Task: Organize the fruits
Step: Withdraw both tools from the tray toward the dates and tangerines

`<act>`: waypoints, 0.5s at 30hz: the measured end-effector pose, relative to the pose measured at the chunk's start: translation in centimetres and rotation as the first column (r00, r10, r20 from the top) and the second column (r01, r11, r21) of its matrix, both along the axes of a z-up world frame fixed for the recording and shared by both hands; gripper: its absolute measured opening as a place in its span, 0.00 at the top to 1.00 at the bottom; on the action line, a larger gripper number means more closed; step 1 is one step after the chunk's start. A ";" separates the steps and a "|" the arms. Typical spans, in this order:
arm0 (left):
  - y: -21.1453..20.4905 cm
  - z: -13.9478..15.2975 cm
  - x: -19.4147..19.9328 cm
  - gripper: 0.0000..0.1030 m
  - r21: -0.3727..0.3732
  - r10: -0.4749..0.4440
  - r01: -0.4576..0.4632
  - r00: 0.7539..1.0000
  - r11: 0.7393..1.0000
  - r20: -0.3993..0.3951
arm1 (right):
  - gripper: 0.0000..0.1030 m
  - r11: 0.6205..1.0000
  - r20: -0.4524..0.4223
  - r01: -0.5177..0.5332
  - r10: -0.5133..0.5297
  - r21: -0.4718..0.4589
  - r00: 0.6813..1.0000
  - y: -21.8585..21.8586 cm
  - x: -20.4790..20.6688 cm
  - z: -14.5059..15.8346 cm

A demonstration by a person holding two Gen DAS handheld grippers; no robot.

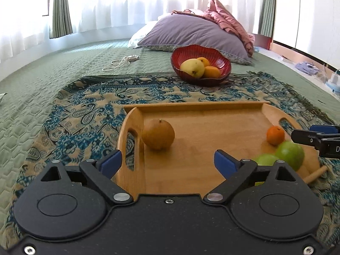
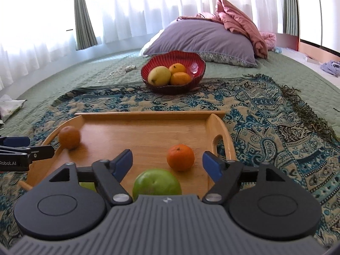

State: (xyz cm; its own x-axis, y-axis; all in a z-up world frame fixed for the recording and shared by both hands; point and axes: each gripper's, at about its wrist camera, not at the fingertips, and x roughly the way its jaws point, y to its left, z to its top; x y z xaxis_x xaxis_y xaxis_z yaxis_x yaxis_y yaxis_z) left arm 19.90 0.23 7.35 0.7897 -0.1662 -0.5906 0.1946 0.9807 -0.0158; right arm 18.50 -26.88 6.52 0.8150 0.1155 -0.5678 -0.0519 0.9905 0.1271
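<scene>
A wooden tray [image 1: 197, 106] [image 2: 148, 114] lies on a patterned throw. On it sit a brown round fruit [image 1: 158, 135] [image 2: 69, 137], a small orange [image 1: 275, 135] [image 2: 180, 157] and two green apples [image 1: 290, 155] [image 2: 156, 183]; the second apple [image 1: 265, 159] is partly hidden. A red bowl [image 1: 221, 56] [image 2: 196, 63] beyond the tray holds a yellow mango [image 1: 192, 68] [image 2: 159, 75] and two oranges. My left gripper [image 1: 167, 162] is open and empty over the tray's near left. My right gripper [image 2: 167, 162] is open, just above the green apple, beside the orange.
The throw [image 1: 89, 106] [image 2: 265, 116] lies on a green quilted bed. A purple pillow [image 1: 191, 31] [image 2: 201, 36] and pink bedding lie behind the bowl. A white cord with a round disc [image 1: 122, 60] lies on the quilt at far left.
</scene>
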 end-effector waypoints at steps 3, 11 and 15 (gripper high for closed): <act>0.2 0.2 -1.5 0.04 -0.003 -0.001 0.001 1.000 1.000 0.011 | 0.13 1.000 0.028 -0.017 0.017 -0.004 0.999 0.2 -1.7 0.4; 0.7 0.3 -5.6 0.02 0.005 -0.003 0.003 0.999 1.000 0.039 | 0.01 0.997 0.107 -0.062 0.066 -0.046 0.992 1.9 -5.9 0.8; 0.4 0.1 -7.2 0.01 0.016 -0.024 0.023 0.999 1.000 0.041 | 0.00 0.992 0.136 -0.086 0.097 -0.089 0.986 3.2 -7.5 0.7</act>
State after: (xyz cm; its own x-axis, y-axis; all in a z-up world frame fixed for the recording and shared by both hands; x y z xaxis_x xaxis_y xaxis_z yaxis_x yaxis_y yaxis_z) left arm 12.72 0.59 7.42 0.8094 -0.1759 -0.5604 0.2176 0.9760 0.0079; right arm 10.97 -23.72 7.26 0.8751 0.1509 -0.4599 -0.1542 0.9876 0.0307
